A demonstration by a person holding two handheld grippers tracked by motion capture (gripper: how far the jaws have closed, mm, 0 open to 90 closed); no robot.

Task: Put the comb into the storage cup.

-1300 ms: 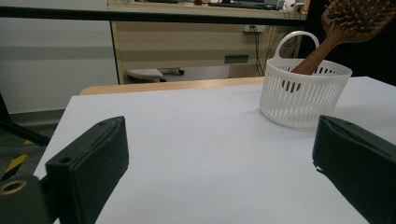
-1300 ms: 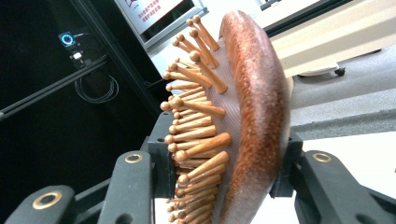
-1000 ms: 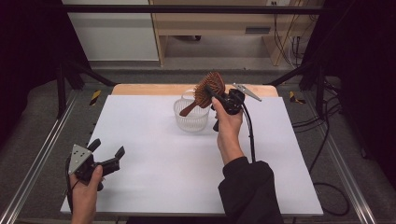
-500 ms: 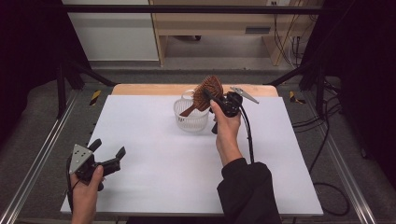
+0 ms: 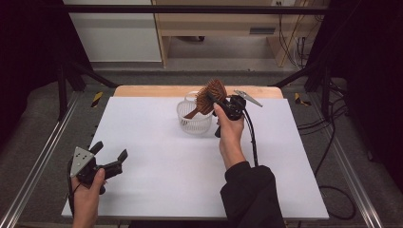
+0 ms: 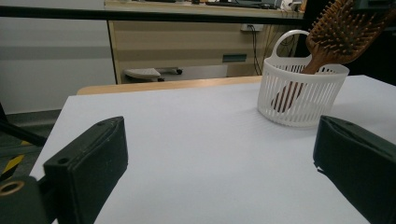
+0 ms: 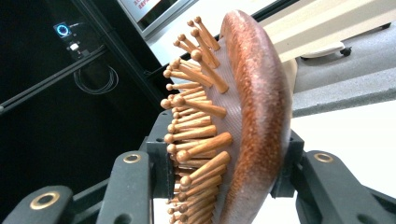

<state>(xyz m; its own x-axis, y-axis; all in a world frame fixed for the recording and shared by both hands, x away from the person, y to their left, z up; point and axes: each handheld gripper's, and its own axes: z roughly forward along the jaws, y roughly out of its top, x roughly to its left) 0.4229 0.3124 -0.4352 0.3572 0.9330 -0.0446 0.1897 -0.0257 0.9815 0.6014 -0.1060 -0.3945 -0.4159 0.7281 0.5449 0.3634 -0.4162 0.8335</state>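
Observation:
A brown wooden hairbrush hangs tilted over a white slatted basket at the back middle of the table. Its handle dips inside the basket. My right gripper is shut on the brush head, one jaw on the bristle side and one on the smooth back. In the right gripper view the brush head stands on edge between the jaws of the right gripper. My left gripper is held open near the front left corner, with nothing in it. The left gripper view looks past the open left gripper to the basket and brush.
The white table sheet spreads between the two hands. A wooden strip runs along its back edge. Metal rails flank both sides. Cables lie on the floor at the right, and a wooden cabinet stands behind.

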